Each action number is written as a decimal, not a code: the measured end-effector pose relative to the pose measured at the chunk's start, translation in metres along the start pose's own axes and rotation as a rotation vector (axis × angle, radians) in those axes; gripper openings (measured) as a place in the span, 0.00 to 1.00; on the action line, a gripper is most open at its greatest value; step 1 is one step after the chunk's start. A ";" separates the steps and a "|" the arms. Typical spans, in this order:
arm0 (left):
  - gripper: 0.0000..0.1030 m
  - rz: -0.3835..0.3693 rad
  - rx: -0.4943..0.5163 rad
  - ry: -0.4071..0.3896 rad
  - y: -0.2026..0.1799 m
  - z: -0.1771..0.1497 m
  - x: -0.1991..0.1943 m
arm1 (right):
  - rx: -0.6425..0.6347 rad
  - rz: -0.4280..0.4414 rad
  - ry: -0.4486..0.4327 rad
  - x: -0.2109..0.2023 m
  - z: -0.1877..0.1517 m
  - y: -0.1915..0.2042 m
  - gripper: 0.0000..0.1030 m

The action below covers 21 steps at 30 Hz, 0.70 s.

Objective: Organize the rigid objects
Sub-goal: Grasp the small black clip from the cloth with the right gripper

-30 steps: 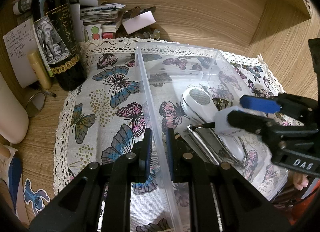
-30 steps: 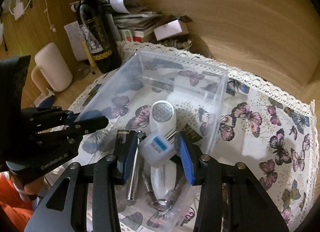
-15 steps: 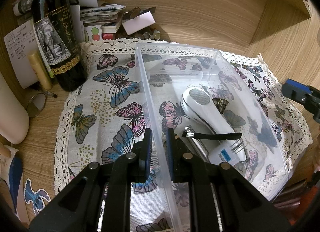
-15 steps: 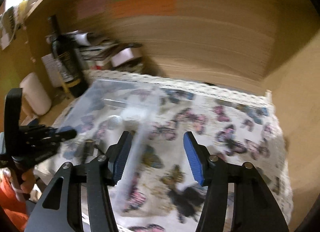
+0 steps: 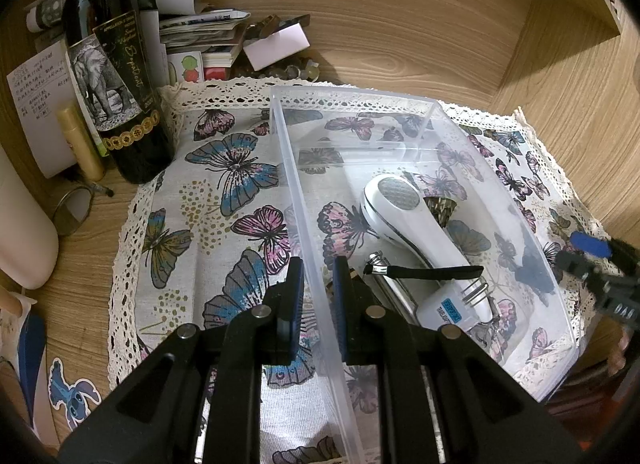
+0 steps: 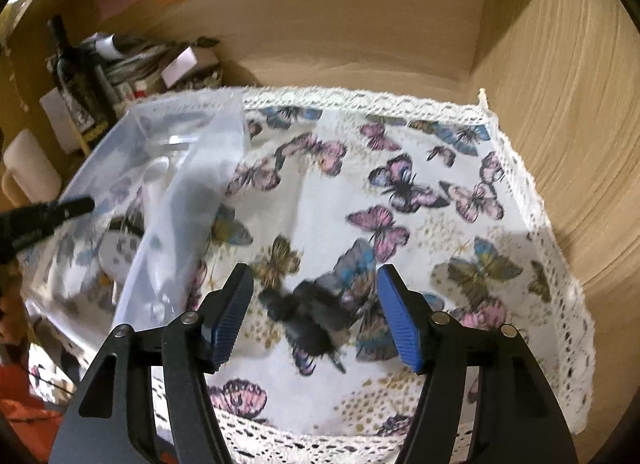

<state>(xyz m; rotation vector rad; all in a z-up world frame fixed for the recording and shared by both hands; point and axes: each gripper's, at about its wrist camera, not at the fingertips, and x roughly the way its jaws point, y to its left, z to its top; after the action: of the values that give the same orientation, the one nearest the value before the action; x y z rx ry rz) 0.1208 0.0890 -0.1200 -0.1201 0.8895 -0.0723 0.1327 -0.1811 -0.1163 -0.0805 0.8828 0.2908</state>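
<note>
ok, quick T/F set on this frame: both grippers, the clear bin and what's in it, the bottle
1. The left gripper is closed on the side wall of the clear bin. True.
2. The right gripper holds the small white adapter. False: its jaws are wide apart and empty over the butterfly cloth; the white adapter lies in the bin.
3. The white handheld device lies inside the bin. True.
4. The wine bottle stands inside the bin. False: it stands outside, at the cloth's far left corner.
5. The bin has a lid on. False: it is open-topped.
</note>
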 end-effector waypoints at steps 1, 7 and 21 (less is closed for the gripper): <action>0.13 0.000 0.000 0.000 0.000 0.000 0.000 | -0.004 -0.005 0.003 0.002 -0.003 0.002 0.57; 0.13 -0.001 0.000 0.000 0.000 0.000 0.000 | -0.057 0.026 0.044 0.018 -0.012 0.014 0.42; 0.13 -0.001 0.000 0.000 0.000 0.000 0.000 | -0.109 0.042 -0.002 0.015 0.000 0.028 0.18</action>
<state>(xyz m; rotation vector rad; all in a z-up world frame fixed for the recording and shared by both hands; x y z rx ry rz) 0.1206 0.0887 -0.1201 -0.1206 0.8893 -0.0733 0.1338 -0.1508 -0.1269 -0.1629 0.8671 0.3786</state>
